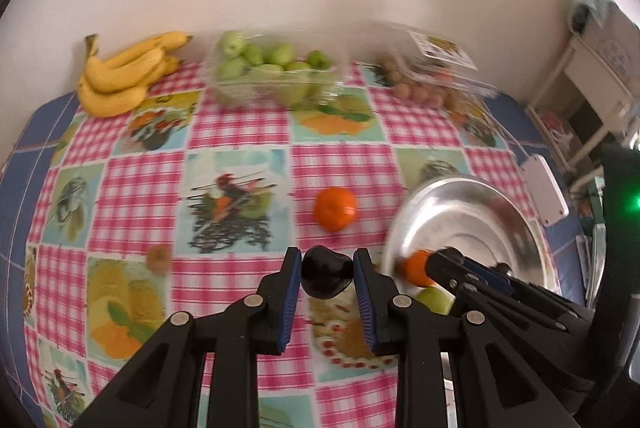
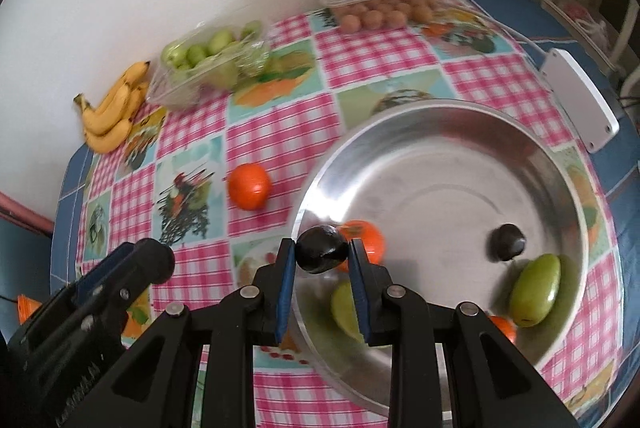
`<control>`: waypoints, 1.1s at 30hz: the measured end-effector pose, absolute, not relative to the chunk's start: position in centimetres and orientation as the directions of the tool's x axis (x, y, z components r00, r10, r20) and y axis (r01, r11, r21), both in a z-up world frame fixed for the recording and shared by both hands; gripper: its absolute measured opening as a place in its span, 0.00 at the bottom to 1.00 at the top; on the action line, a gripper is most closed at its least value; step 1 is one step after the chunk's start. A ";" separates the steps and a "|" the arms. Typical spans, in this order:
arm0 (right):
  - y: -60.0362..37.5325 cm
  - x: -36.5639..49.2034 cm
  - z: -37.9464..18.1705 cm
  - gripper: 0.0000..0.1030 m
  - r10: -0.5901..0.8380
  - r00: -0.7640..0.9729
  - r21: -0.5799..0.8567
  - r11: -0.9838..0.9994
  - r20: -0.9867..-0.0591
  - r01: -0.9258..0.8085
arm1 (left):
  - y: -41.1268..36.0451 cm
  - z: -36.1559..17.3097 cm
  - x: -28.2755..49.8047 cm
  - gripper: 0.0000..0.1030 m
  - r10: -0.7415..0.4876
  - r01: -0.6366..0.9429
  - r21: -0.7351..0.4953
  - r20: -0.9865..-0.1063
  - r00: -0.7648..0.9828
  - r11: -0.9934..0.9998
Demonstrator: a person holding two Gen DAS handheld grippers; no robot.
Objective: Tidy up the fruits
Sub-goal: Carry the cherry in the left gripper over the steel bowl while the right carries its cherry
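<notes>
On the tabletop [image 2: 360, 59], under a checked cloth, a metal bowl [image 2: 440, 131] holds a dark plum [image 2: 507, 242], a green fruit [image 2: 536, 290], a second green fruit [image 2: 343, 308] and an orange [image 2: 370, 240]. Against the wall a clear tub [image 1: 276, 71] is full of green fruits; a second clear tub [image 2: 384, 3], lid raised, holds small brown fruits. Bananas [image 1: 124, 71] lie beside the first tub. One orange [image 1: 335, 207] sits loose on the cloth, left of the bowl. Left hand-held gripper [image 1: 327, 270]: clenched on a dark, glossy plum [image 1: 326, 276], held over the cloth beside the bowl. Right hand-held gripper [image 2: 322, 254]: clenched on another dark plum [image 2: 320, 254], at the bowl's near rim. Both frames are motion-blurred.
</notes>
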State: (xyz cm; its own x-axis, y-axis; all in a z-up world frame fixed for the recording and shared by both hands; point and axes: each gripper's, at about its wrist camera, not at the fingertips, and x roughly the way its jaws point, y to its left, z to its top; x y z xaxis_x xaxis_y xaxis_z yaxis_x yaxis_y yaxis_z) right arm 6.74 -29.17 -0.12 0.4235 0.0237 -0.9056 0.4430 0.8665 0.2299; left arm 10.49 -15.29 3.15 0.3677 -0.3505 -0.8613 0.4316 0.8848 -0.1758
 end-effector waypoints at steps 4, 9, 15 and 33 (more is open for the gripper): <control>-31.0 5.8 -0.3 0.27 0.010 0.422 0.235 0.842 -0.907 0.485 | -17.7 3.0 9.3 0.28 -0.350 0.480 -0.150 -0.865 0.359 0.864; -33.5 4.1 -0.7 0.27 -0.006 0.417 0.242 0.807 -0.909 0.539 | -20.3 2.9 7.7 0.28 -0.363 0.532 -0.139 -0.867 0.343 0.835; -36.1 2.6 -0.3 0.27 -0.031 0.418 0.238 0.782 -0.908 0.576 | -22.6 2.7 6.1 0.28 -0.370 0.580 -0.121 -0.867 0.333 0.806; -38.1 1.5 -1.1 0.27 -0.034 0.405 0.236 0.765 -0.914 0.599 | -25.2 1.0 4.7 0.28 -0.379 0.638 -0.084 -0.860 0.342 0.766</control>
State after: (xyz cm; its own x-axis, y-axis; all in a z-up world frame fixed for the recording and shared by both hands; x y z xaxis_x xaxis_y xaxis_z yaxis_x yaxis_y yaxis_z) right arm 1.52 -38.13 -1.11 0.4046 -0.0341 -0.9138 0.5986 0.7653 0.2365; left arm 4.72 -25.24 0.97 0.3419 -0.3788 -0.8600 0.6375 0.7658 -0.0839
